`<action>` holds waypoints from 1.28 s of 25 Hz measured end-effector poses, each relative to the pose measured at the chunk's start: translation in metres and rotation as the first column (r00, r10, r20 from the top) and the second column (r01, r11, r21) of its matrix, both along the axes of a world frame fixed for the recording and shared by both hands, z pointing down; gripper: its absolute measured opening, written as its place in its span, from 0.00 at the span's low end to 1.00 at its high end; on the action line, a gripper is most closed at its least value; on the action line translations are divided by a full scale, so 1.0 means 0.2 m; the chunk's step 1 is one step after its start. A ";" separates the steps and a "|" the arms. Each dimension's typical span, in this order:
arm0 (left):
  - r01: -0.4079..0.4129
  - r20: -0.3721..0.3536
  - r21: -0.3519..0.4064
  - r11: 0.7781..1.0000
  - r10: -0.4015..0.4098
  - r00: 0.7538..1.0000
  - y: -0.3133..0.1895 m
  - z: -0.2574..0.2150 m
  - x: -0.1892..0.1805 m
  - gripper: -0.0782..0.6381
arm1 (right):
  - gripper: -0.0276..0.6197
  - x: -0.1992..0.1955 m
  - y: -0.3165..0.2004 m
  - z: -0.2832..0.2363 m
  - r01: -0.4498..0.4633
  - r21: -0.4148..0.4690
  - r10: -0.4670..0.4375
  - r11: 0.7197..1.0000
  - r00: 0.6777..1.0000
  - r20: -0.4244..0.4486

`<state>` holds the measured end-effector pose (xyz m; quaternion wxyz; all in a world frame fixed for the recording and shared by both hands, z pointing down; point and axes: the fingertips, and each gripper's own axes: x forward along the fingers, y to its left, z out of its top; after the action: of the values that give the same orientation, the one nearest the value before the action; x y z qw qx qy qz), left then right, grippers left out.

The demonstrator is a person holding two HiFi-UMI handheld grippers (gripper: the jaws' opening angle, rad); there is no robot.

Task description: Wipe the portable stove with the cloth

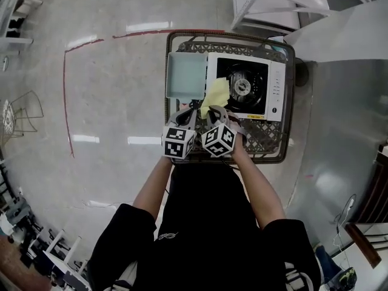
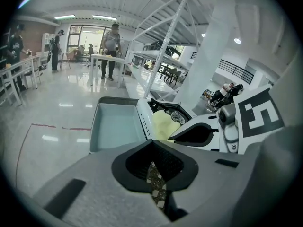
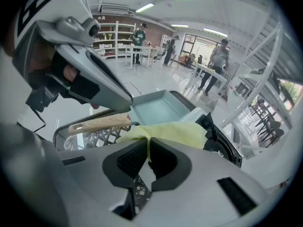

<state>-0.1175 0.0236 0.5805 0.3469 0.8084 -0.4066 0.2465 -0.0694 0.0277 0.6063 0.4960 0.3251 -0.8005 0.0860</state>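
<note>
**Yellow cloth pinched at the stove's corner**

The cloth (image 1: 215, 94) is a soft, pale yellow square. It lies bunched and creased over the near left corner of the stove (image 1: 276, 83), with part of it spread onto the black burner well. Its near edge rises in a fold into the right gripper (image 3: 148, 139), whose jaws are closed tight on that fold. The left gripper (image 2: 154, 141) hangs just beside it to the left, above the table's near edge. Its jaws are pressed together with nothing between them.

The stove is a white box with a black recessed top, a round metal burner in the middle and a strip of controls along its right side. Touching its left side sits a shallow square pan (image 1: 185, 74) in pale blue-green. The pan's light wooden handle (image 3: 99, 123) points back toward the person.

Both stand on a small table (image 1: 267, 141) with a dark woven lattice top and a metal rim.

The floor (image 1: 109, 71) around it is glossy and pale, and it mirrors the ceiling lights. A thin red line (image 1: 65, 90) is marked across it. White metal racks (image 2: 165, 46) rise beyond the table. Farther back in the bright hall, several people (image 2: 112, 48) stand at long tables.
</note>
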 end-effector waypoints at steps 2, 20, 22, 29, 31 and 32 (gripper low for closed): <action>0.032 0.004 0.023 0.999 -0.032 0.999 0.01 -0.04 -0.03 0.13 | 0.08 -0.01 -0.02 -0.06 -0.020 0.056 0.017 0.998 0.998 0.054; 0.102 -0.080 0.368 0.924 -0.078 0.994 0.34 -0.67 0.26 0.13 | 0.07 0.47 0.28 -0.99 -0.464 0.328 0.249 0.823 0.813 0.527; 0.079 -0.085 0.407 0.910 -0.049 0.995 0.41 -0.75 0.34 0.13 | 0.07 0.59 0.38 -1.07 -0.517 0.338 0.279 0.786 0.785 0.553; 0.035 -0.110 0.481 0.876 0.021 0.994 0.60 -0.95 0.58 0.13 | 0.07 0.83 0.62 -1.18 -0.583 0.373 0.327 0.722 0.762 0.559; 0.025 -0.115 0.492 0.870 0.036 0.993 0.65 -1.01 0.62 0.13 | 0.07 0.85 0.68 -1.23 -0.589 0.379 0.330 0.714 0.760 0.560; 0.021 -0.116 0.501 0.865 0.043 0.992 0.68 -1.04 0.64 0.13 | 0.07 0.86 0.71 -1.26 -0.591 0.384 0.328 0.710 0.759 0.563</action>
<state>0.0100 0.1600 0.3734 0.1485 0.8866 -0.4299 0.0840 0.1025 0.1692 0.3552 0.1431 0.6160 -0.7727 0.0549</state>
